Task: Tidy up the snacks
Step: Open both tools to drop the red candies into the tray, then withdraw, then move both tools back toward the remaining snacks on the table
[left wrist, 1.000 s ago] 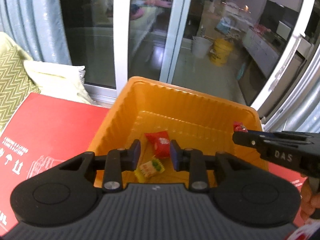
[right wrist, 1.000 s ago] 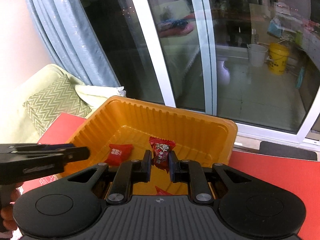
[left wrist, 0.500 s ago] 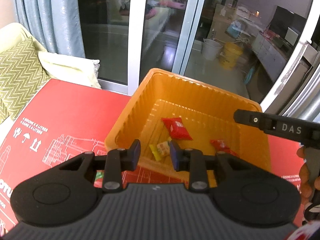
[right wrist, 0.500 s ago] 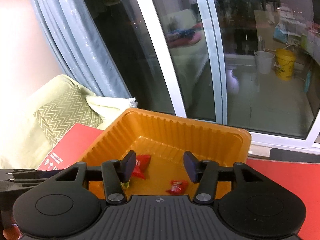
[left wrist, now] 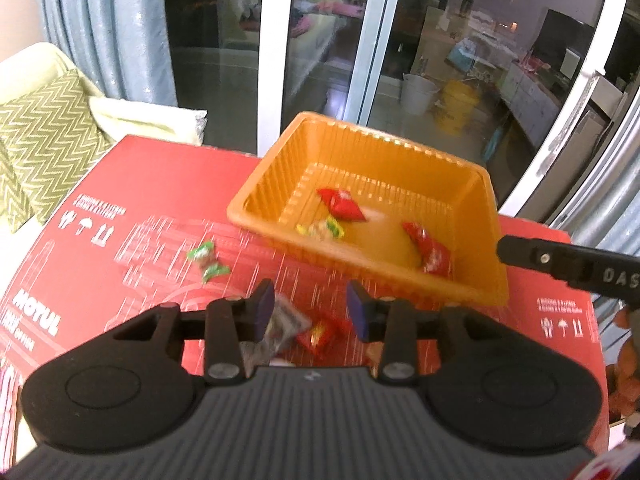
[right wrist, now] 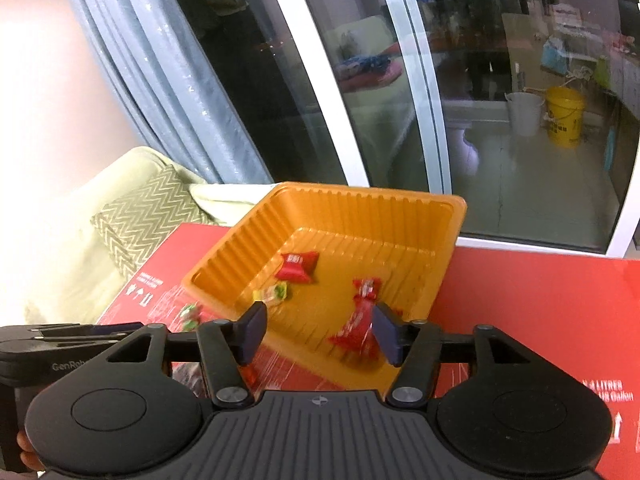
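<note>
Your left claw is spread, jaws just widened, nothing pinched; loose snacks on red surface under it. Right claw spread too, just opened, empty. Orange tray w/ candies ahead of both, its near rim close. Window beyond; sofa cushion left.

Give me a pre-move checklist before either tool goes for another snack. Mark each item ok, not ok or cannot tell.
1. Left tool empty, its jaws just opening: ok.
2. Right tool empty, its jaws just opening: ok.
3. Orange tray flat on the red box: ok.
4. All snacks in the tray: not ok. Green candies, a clear wrapper and a red packet lie on the box.
5. Red packet lined up below the left tool: ok.
6. Snacks sharp enough to aim at: not ok, both views are blurred.
</note>
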Available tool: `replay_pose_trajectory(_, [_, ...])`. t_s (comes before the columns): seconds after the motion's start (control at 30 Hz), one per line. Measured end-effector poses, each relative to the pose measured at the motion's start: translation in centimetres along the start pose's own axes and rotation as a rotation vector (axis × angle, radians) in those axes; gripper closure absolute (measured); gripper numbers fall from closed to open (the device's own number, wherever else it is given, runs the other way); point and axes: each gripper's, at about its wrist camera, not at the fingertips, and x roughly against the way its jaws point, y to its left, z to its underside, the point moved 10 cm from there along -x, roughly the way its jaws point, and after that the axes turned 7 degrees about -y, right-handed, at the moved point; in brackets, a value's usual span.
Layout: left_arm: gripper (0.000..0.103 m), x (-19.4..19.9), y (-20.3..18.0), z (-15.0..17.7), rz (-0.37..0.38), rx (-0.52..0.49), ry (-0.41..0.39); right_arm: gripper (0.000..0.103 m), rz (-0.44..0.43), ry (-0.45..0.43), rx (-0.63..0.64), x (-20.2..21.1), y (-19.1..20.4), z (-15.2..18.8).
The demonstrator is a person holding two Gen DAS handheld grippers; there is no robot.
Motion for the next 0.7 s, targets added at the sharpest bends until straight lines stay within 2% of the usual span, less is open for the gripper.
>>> replay_pose_trajectory(0.3, [0.065, 3.6, -0.1, 3.7, -0.048, 0.017, 0.025, 0.039, -0.039, 0.013, 0.011, 4.2, 1.8, 2.8])
replay_pose_trajectory(0.7, [0.054, 6.4, -0.9, 8.1, -0.091, 0.057, 0.072, 0.039, -0.032, 0.116, 0.06, 7.0, 2.1, 7.3])
